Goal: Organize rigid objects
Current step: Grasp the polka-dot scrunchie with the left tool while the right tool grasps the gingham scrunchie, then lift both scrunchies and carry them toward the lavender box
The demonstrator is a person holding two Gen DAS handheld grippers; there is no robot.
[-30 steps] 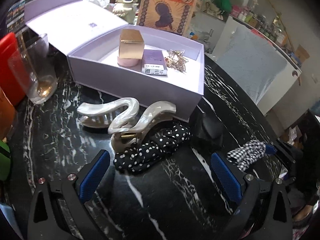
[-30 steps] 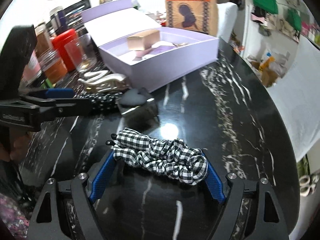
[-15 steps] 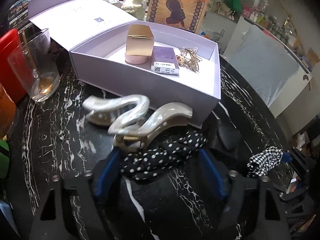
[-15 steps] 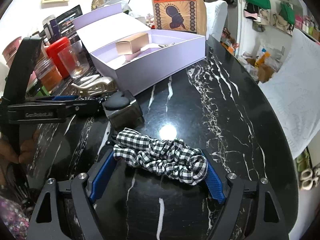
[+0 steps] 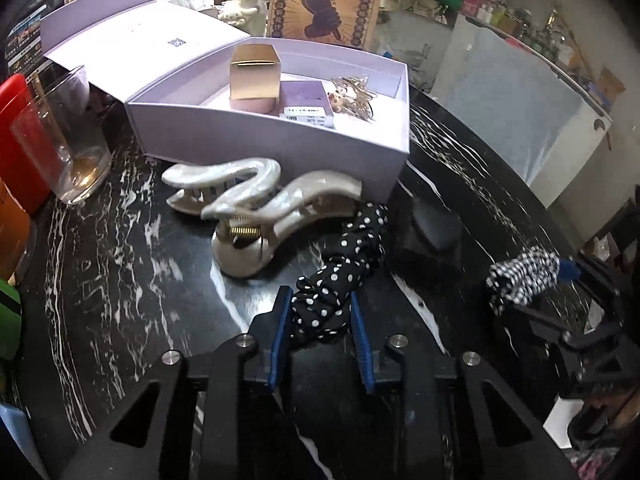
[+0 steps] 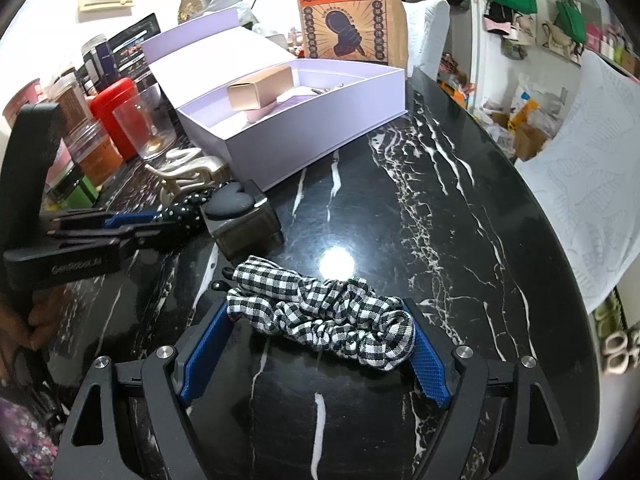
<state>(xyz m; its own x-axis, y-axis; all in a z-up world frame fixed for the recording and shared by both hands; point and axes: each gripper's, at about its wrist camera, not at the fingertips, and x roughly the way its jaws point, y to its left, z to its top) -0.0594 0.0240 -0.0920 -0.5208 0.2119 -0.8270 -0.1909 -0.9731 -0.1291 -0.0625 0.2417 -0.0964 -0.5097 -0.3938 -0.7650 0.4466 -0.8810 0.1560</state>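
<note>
My left gripper [image 5: 320,316] points down at the black marble table [image 5: 120,280], and its jaws are closing with a black polka-dot scrunchie [image 5: 340,264] between them. Both blue pads [image 5: 280,332] press on the cloth. Just beyond lies a pearl-white claw clip [image 5: 256,200]. My right gripper [image 6: 316,344] holds a black-and-white checked scrunchie [image 6: 320,312], stretched across its wide gap from pad to pad. Behind stands an open lilac box [image 5: 272,140], also seen from the right wrist as the lilac box [image 6: 300,140]. It holds a gold carton [image 5: 254,72], a small purple pack and some gold trinkets.
A small black box with a heart-shaped top [image 6: 240,220] sits between the two grippers. A drinking glass [image 5: 68,140], a red canister [image 6: 116,112] and several jars crowd the left edge. A printed paper bag [image 6: 348,12] stands behind the lilac box. The table's round edge curves on the right.
The left gripper's jaws went from wide open to narrow around the polka-dot scrunchie, which bunched up between the pads. The right gripper kept its hold on the checked scrunchie.
</note>
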